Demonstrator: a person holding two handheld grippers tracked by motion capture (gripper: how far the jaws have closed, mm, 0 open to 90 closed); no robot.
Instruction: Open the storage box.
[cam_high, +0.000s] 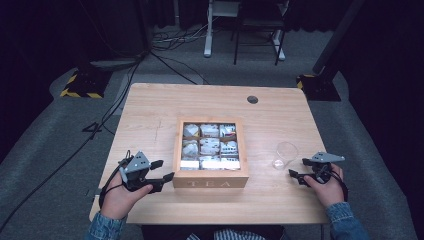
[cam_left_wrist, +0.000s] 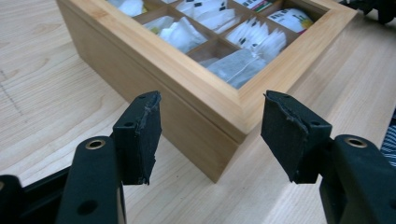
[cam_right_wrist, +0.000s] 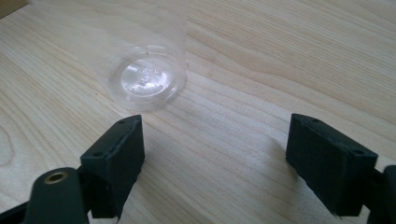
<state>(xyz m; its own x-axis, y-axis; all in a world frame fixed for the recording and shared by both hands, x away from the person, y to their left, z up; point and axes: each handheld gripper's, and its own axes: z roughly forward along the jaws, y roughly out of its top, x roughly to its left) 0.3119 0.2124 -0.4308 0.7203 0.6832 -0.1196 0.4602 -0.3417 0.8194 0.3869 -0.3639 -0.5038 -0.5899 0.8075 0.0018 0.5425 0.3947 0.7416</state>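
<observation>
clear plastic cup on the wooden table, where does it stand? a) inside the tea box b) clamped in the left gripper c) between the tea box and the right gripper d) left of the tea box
c: the clear plastic cup stands upright on the table between the wooden tea box and the open right gripper, untouched.

Room, as recorded:
- Surface: pale wood, rounded corners, one round grommet hole near the far edge.
- Floor: grey carpet, black cables trailing across it at the left.
- Stand bases: two, with yellow-and-black hazard striping, flanking the far corners.
- Furniture beyond: white desk legs, dark chair.
- Surroundings: dark.
</observation>
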